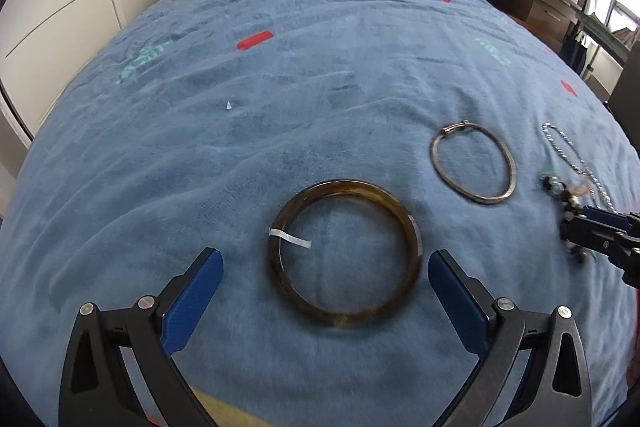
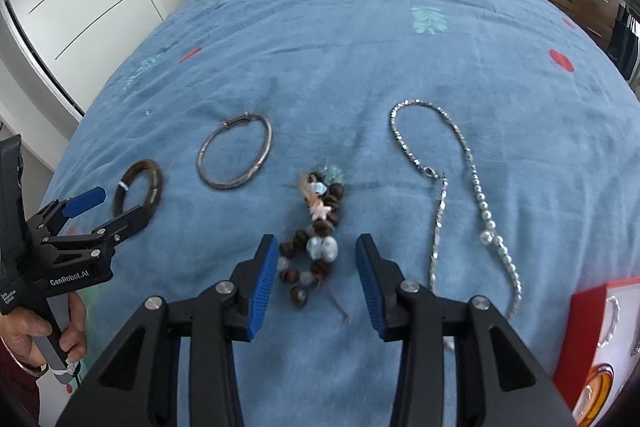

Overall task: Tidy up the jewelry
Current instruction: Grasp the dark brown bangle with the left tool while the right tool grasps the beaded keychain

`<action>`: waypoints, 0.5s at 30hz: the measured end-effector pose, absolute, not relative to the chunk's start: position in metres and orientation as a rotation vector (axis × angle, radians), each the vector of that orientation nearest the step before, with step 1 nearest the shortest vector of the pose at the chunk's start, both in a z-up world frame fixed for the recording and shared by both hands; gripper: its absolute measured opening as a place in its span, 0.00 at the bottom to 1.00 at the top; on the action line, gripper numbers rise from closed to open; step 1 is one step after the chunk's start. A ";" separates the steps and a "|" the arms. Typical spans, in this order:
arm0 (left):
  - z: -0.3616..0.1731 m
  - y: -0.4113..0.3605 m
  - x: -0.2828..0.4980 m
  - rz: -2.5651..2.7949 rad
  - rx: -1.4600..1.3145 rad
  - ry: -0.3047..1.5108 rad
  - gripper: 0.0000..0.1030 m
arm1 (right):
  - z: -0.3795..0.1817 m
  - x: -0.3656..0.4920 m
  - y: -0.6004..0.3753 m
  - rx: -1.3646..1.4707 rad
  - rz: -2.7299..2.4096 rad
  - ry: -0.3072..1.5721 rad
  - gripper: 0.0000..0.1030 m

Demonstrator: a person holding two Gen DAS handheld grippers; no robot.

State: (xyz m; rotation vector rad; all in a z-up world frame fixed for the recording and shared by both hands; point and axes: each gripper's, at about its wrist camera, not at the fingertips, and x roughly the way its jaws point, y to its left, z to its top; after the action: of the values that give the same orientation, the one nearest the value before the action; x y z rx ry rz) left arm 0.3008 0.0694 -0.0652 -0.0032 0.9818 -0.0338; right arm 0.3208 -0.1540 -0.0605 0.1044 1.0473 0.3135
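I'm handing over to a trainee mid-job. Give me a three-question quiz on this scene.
1. True or false: the left gripper has closed on the brown bangle.
2. What lies between the right gripper's fingers? A) silver bangle B) beaded bracelet C) silver chain necklace
3. Name the surface under the jewelry.

Key: 1. False, its jaws are wide apart. 2. B. 3. Blue bedspread.

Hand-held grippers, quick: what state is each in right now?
Left hand-held gripper: open, empty, brown bangle ahead.
Right hand-held gripper: open, empty, beaded bracelet between fingers.
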 end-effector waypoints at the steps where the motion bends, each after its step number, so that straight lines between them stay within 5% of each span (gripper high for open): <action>1: -0.068 0.071 0.303 -0.033 -0.009 0.987 0.98 | -0.062 0.323 -0.153 0.108 0.317 1.049 0.38; 11: -0.074 0.071 0.304 -0.035 -0.009 0.966 0.88 | -0.069 0.329 -0.141 0.070 0.330 1.039 0.37; 15: -0.073 0.069 0.303 -0.045 -0.002 0.952 0.76 | -0.071 0.325 -0.140 0.060 0.339 1.037 0.18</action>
State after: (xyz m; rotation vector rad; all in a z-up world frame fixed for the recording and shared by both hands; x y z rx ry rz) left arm 0.3030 0.0689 -0.0726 -0.0020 0.9518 -0.0446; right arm 0.3252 -0.1397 -0.0711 0.0595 1.0365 0.3388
